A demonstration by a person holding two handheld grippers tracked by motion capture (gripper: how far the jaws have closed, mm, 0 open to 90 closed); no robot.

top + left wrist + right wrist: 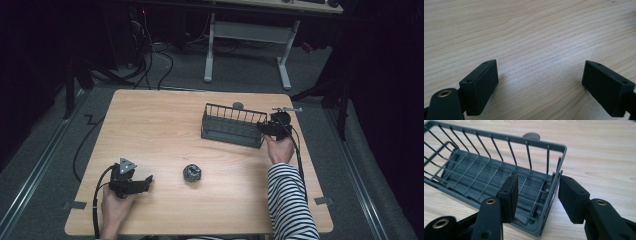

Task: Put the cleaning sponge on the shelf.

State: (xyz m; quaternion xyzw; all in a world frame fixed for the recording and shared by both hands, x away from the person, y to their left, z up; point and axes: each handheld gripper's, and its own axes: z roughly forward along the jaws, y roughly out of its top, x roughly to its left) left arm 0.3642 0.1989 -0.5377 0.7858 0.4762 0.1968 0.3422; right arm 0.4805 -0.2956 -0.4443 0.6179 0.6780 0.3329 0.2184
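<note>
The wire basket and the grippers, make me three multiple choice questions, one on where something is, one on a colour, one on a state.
1. Where does the right gripper stand relative to the wire basket?
A. At its end wall, one jaw inside and one outside
B. Above its middle
C. At the table's near left corner

2. What colour is the basket?
A. White
B. Dark grey
C. Red

3. How do the jaws of the left gripper stand?
A. Shut on the basket
B. Shut on the small dark object
C. Open over bare wood

Answers:
1 A, since the right gripper view shows the jaws straddling the end wall, not closed on it.
2 B, as the wires and floor look dark grey in both views.
3 C, since the left gripper view shows a wide gap over the table, with the small dark object lying apart.
</note>
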